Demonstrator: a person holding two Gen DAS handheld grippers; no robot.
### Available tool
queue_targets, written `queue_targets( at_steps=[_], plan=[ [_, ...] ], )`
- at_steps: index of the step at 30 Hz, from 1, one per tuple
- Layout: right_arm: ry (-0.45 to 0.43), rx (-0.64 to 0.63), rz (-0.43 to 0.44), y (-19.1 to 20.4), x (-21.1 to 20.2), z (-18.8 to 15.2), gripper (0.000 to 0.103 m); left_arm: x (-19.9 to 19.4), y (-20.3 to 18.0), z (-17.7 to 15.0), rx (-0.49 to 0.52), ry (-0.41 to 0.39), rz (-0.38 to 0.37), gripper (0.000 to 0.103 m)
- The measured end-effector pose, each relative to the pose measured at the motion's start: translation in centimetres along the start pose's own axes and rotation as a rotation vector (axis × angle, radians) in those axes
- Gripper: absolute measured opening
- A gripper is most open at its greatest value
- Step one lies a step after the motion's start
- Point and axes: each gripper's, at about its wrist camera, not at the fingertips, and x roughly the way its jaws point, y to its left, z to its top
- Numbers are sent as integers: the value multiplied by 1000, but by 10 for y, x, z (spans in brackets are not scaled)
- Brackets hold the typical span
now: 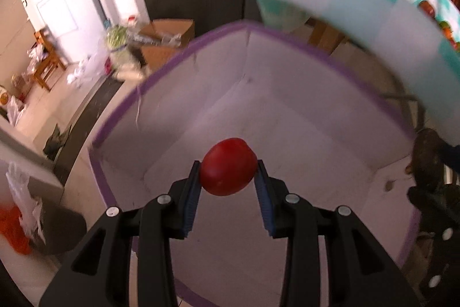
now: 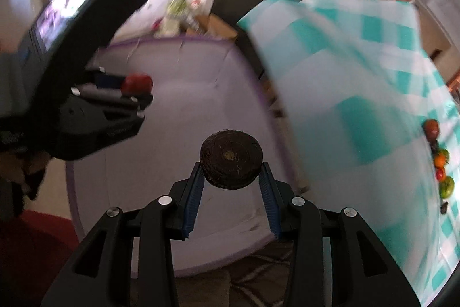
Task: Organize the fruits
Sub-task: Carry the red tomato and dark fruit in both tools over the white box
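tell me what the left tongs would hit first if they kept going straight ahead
Probably the inside of the purple-trimmed white bin: the left tongs, shut on a red fruit, point into it. Depth is unclear.

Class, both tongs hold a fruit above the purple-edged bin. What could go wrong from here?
1. The left tongs pinch the smooth red round fruit only at its sides; it might slip and drop hard into the white fabric bin with purple trim.
2. The right tongs carry a dark brown rough round fruit close to the left tongs over the same bin; they could collide.
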Motion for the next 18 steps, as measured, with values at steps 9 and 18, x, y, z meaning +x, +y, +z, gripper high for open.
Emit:
queue_targets(
  at_steps=[9,18],
  plan=[
    [177,-37,57,21,74,0,40,42,0,-12,56,105,100,37],
    [279,-20,70,22,110,-10,40,54,-5,-5,50,156,83,38]
  ],
)
